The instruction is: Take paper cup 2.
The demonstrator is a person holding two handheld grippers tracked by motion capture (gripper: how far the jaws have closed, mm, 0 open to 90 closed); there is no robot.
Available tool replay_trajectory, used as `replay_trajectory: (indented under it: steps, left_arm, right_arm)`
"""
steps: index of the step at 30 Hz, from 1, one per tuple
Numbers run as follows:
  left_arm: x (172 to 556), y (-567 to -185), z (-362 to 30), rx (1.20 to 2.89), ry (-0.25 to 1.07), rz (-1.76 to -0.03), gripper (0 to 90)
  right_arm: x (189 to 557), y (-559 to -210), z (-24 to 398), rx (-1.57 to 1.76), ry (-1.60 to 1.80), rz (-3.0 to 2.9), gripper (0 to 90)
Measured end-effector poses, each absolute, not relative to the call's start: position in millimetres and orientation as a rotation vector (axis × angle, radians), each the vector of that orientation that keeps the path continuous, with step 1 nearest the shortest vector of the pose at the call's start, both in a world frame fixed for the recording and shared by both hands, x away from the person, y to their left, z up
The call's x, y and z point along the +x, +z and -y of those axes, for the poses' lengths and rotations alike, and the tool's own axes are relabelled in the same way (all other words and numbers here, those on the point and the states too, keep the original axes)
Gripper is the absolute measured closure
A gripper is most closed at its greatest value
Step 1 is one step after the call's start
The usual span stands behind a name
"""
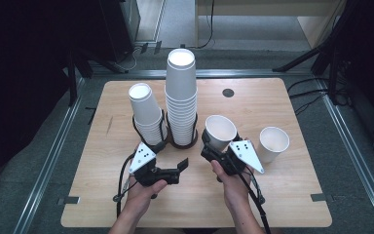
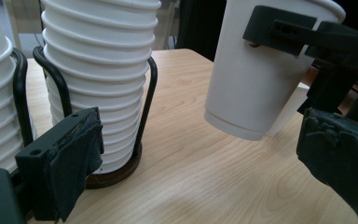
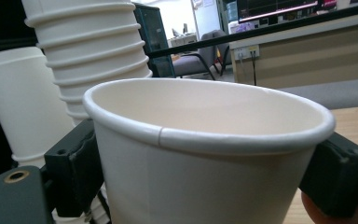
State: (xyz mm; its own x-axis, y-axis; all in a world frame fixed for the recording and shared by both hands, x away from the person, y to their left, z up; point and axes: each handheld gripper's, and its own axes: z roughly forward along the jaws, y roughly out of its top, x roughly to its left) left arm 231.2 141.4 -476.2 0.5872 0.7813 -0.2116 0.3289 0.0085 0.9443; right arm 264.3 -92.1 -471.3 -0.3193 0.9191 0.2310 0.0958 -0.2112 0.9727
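My right gripper (image 1: pixel 213 146) is shut on a white paper cup (image 1: pixel 220 130) and holds it tilted just above the wooden table (image 1: pixel 253 195). In the right gripper view the cup (image 3: pixel 205 154) sits between both jaws, mouth upward. In the left gripper view the same cup (image 2: pixel 256 79) hangs clear of the tabletop. My left gripper (image 1: pixel 180 169) stands open near the middle of the table with nothing between its fingers, pointing toward the held cup. A tall stack of cups (image 1: pixel 181 92) and a shorter stack (image 1: pixel 146 112) stand in black wire holders behind both grippers.
A single loose paper cup (image 1: pixel 272 144) stands upright to the right of my right gripper. A round black grommet (image 1: pixel 228 92) sits in the table's far side. The tall stack's brown base (image 2: pixel 116 175) lies close to my left jaw.
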Motion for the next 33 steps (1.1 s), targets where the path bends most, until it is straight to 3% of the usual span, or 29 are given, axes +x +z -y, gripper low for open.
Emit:
replay_trajectory:
  steps: [21,33]
  left_arm:
    - [233,-474,-148,1.567,0.468,-0.98,0.7]
    - [237,-471,-153,1.553,0.474,-0.997,0.7]
  right_arm:
    - [298,-507,90,1.101,1.452,-1.407,12.9]
    - [290,-523,101,1.065,1.393,-1.511,12.3]
